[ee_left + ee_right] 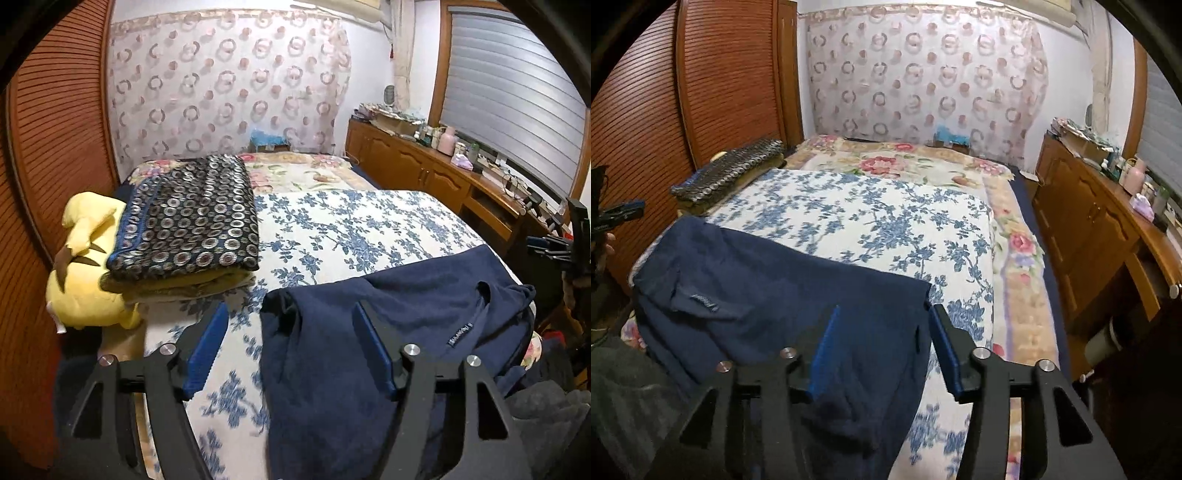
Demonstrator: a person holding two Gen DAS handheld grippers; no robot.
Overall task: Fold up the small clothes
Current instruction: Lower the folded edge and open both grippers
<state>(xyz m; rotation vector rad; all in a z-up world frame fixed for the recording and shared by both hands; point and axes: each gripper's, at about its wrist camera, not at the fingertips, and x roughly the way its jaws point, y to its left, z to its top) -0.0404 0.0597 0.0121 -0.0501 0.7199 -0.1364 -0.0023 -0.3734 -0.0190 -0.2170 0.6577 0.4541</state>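
Note:
A navy blue garment (406, 314) lies spread on the bed's blue-flowered cover (351, 221), near its front edge, with a small label by the neckline. My left gripper (291, 306) stands open over the garment's left edge; the cloth runs between the blue pads, but neither pad presses on it. In the right wrist view the same garment (775, 280) fills the lower left. My right gripper (885, 310) is open over its right edge. The left pad hovers above the cloth and the right pad above the flowered cover (868, 221).
A folded dark ring-patterned blanket (188, 214) and a yellow plush toy (85, 295) lie at the bed's left side, by louvred wooden doors (55, 147). A wooden sideboard (424, 166) with bottles runs along the right. Dark grey clothing (546, 406) sits at the near right.

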